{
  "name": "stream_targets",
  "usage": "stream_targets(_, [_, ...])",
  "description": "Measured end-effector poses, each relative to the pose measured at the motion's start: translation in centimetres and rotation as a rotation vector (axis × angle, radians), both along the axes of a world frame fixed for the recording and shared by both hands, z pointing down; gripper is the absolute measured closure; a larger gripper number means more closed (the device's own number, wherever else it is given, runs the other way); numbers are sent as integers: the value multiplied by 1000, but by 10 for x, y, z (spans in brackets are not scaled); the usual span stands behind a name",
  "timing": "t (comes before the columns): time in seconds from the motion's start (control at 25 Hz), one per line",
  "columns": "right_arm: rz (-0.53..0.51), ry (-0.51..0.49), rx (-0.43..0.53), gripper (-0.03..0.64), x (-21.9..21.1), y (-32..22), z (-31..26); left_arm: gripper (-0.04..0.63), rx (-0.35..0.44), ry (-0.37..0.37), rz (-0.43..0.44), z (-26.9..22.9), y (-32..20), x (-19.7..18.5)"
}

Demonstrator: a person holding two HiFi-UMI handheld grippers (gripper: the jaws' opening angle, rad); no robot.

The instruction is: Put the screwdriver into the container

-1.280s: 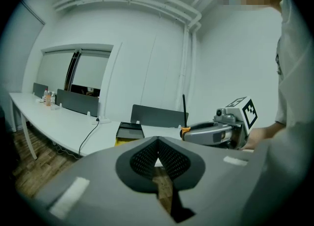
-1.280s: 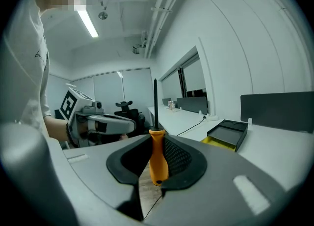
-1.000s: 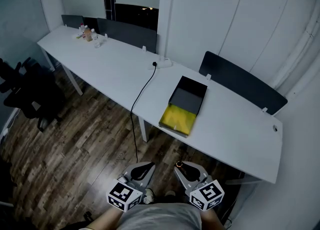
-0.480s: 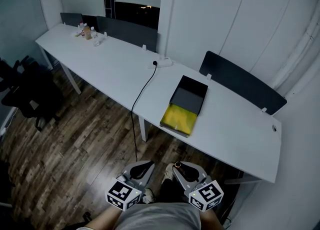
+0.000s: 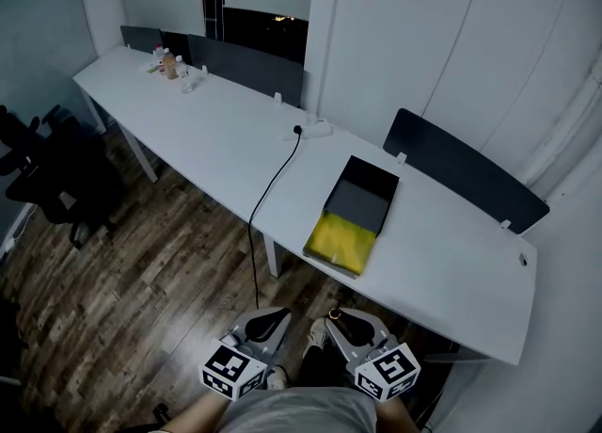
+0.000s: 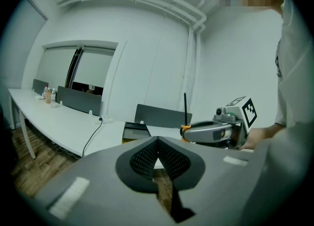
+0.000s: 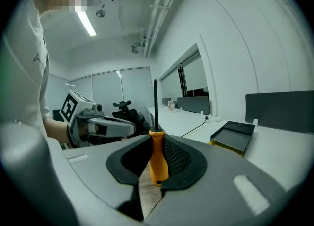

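White table (image 5: 226, 139), black container (image 5: 362, 198), orange screwdriver (image 7: 158, 163)

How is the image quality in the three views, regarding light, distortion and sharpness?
Head view: dim, bluish light, fairly sharp, the white table evenly lit without glare. Left gripper view: strong fisheye bending, black corners. Right gripper view: the same fisheye, a ceiling light glares brightly, the orange screwdriver is sharp.

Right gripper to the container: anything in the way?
Head view: only wood floor and the white table front edge lie between the right gripper, holding the screwdriver, and the container. No object stands there.
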State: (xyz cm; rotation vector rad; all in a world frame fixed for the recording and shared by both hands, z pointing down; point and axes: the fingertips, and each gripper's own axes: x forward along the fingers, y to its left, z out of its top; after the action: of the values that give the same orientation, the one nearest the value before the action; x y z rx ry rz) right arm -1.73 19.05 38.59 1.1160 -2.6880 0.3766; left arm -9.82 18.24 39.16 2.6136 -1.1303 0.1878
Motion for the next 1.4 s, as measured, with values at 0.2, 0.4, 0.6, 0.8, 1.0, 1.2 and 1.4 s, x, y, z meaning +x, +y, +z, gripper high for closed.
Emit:
stream_targets(0.2, [-22, -11, -6, 529, 8, -37, 4, 595, -5, -9, -27, 3, -35, 6])
stream_targets(0.4, [-33, 2, 0, 529, 22, -84, 4, 595, -14, -12, -41, 5, -77, 21])
stream_targets(0.6, [-57, -4, -1, 529, 38, -128, 2, 595, -14, -10, -61, 2, -121, 40])
stream_targets(0.8, [-77, -3, 7, 531, 60, -165, -2, 595, -6, -7, -85, -6, -158, 60])
stream_targets(1.0, [-111, -3, 1, 531, 77, -194, 1, 595, -9, -11, -119, -3, -185, 76])
stream_targets(1.2, [-145, -6, -9, 531, 87, -212, 4, 595, -8, -21, -140, -3, -203, 88])
stream_targets(1.4, [-170, 5, -21, 531, 91, -221, 11, 595, -15, -28, -151, 1, -213, 96])
